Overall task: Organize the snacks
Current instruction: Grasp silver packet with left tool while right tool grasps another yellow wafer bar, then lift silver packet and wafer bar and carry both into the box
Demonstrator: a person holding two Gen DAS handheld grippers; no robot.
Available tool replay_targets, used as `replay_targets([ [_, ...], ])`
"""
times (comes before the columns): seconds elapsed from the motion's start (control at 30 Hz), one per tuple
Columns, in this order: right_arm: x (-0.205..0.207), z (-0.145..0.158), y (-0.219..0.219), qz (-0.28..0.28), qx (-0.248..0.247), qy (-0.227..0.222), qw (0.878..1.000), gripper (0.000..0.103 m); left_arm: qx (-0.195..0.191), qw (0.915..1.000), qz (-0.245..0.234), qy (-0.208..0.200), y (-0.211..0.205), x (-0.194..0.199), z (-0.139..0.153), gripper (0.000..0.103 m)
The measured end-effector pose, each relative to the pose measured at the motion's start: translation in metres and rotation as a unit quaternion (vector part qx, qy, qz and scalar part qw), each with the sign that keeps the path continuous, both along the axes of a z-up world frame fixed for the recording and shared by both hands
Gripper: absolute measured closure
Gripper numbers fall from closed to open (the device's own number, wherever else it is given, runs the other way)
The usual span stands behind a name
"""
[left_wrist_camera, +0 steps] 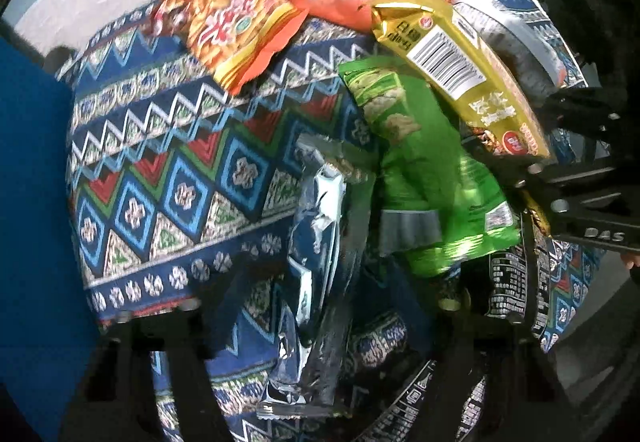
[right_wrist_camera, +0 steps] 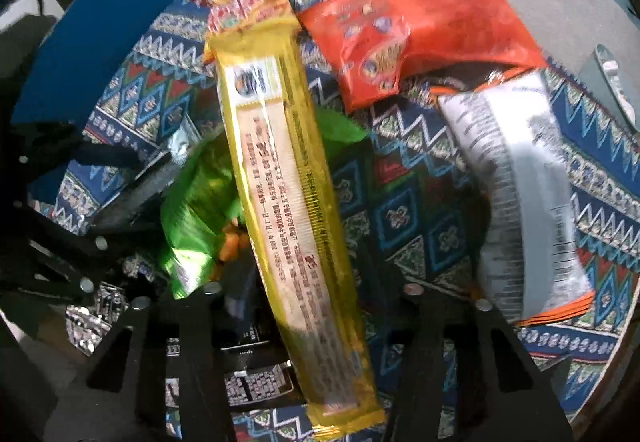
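Yellow packet (right_wrist_camera: 294, 202) sits clamped lengthwise in the right gripper (right_wrist_camera: 320, 382), above the patterned cloth (right_wrist_camera: 404, 194). Left gripper (left_wrist_camera: 308, 362) is pinching a silver-blue packet (left_wrist_camera: 316, 262), green bag (left_wrist_camera: 420, 170) just beside; orange bags (left_wrist_camera: 236, 26) near the far edge.

Dim, motion-blurred; wrapper glare; fisheye-warped dark edges.

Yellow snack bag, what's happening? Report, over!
Right gripper holding yellow bag, jaws not clearly shut. Left gripper around silver-blue packet. Green bag right underneath, other snacks crowd the cloth.
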State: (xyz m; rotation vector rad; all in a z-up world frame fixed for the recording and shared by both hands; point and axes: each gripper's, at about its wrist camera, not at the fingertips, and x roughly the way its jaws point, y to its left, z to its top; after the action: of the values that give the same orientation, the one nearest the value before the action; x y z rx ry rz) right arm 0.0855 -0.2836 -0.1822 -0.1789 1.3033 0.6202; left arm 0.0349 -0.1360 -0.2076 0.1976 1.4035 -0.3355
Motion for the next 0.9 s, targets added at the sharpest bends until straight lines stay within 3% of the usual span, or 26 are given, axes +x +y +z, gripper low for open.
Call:
replay_targets([
  [0.1, -0.002, -0.005, 0.002, 0.003, -0.009, -0.004, 1.000, 0.066, 0.002, 0.9999, -0.010, -0.012, -0.004, 0.000, -0.001, 0.065],
  [0.2, -0.004, -0.003, 0.003, 0.003, -0.010, -0.005, 1.000, 0.069, 0.009, 0.9996, -0.014, -0.022, -0.007, 0.003, -0.001, 0.072],
  [0.5, -0.016, 0.013, 0.008, 0.002, -0.024, -0.018, 1.000, 0.072, 0.017, 0.9990, -0.012, -0.040, 0.007, -0.006, 0.007, 0.073],
  [0.9, -0.040, 0.051, -0.012, -0.029, -0.021, -0.032, 0.999, 0.072, 0.017, 0.9958, -0.007, -0.090, 0.022, -0.034, 0.052, 0.073],
])
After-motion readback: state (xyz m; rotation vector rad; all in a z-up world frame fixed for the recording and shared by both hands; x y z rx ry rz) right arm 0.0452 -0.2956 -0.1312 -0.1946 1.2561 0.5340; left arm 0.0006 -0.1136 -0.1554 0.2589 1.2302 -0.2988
